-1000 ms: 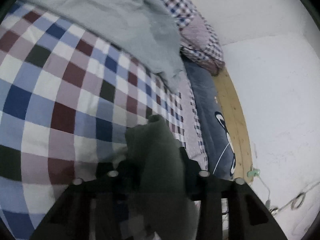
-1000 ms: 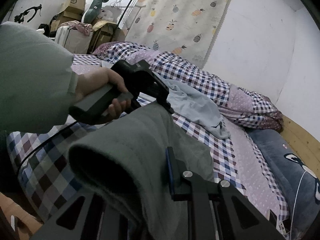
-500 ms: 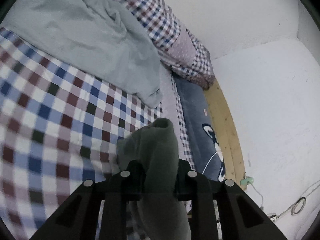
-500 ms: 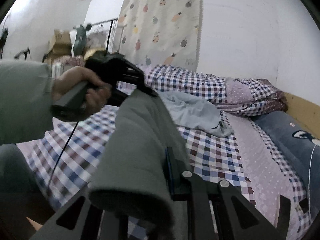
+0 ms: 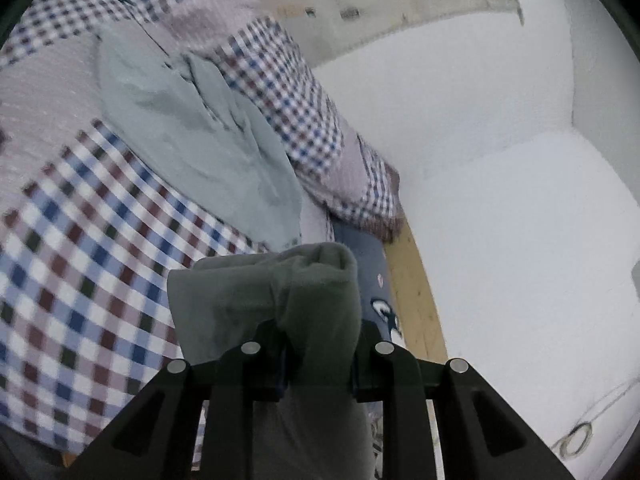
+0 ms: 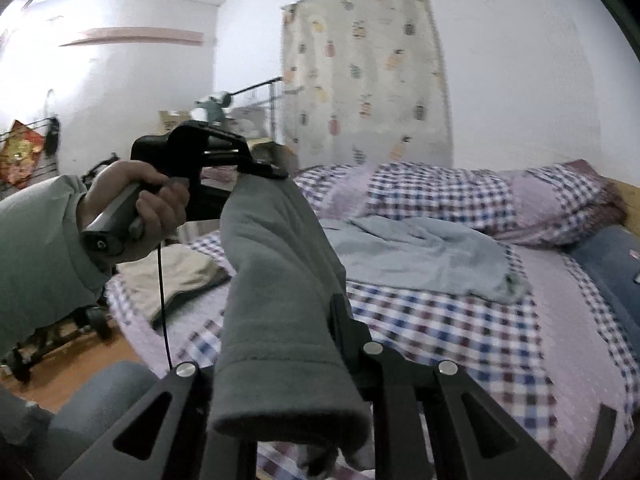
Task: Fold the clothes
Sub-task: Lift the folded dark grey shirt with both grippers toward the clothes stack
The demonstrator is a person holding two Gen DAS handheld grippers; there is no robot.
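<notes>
Grey fleece garment (image 6: 276,280) clamped in both claws (image 5: 316,356) (image 6: 280,364), lower part cut off.

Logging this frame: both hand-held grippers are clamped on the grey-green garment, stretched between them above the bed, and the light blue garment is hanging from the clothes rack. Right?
Not quite. The light blue garment lies crumpled on the checked bed, as the right wrist view shows. The rest holds: the left hand-held gripper and the right hand-held gripper both clamp the grey-green garment.
</notes>
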